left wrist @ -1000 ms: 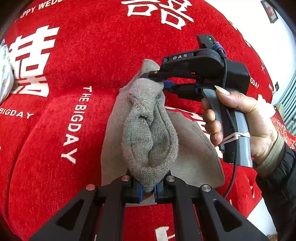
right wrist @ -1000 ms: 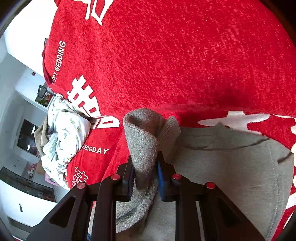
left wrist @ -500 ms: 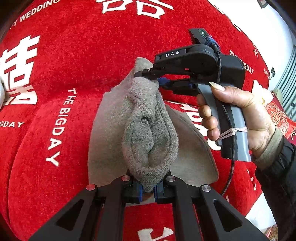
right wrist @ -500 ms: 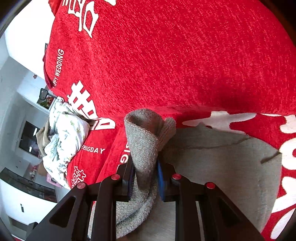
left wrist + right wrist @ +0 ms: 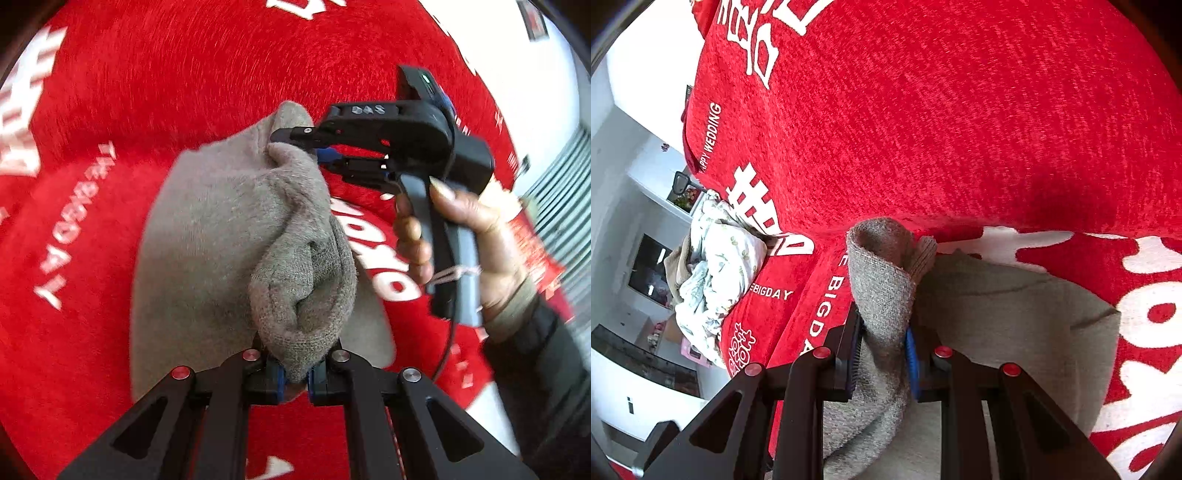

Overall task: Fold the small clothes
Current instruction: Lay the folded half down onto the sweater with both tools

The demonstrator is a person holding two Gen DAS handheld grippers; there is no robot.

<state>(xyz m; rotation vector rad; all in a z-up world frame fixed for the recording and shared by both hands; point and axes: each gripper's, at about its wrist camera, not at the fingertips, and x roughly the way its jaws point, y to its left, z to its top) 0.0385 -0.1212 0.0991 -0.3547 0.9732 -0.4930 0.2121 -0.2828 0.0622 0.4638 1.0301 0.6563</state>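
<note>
On the red plush cover with white lettering [image 5: 155, 110] lies a grey knitted sock [image 5: 303, 280], stretched between two black handheld grippers above a flat beige cloth [image 5: 192, 236] spread on that cover. At the near end of the sock, the left gripper [image 5: 294, 376] has its blue-padded jaws closed tight on the bunched knit, its black fingers reaching forward and tilted downward toward the cover. At the far end of the sock, the right gripper [image 5: 314, 146] pinches the raised tip, its jaws clamped on a thicker fold; seen from its own camera, the right gripper [image 5: 882, 360] has the knit rising upright between the pads into a curled loop. A person's right hand [image 5: 461, 236] wraps the grey handle of that gripper, fingers curled round the grip, the thumb along its side, wrist bent so the tool points sideways across the sock. A dark sleeve [image 5: 543, 376] covers the forearm. Well away from the sock, at the cover's edge, sits a crumpled white floral-print garment [image 5: 716, 273].
</note>
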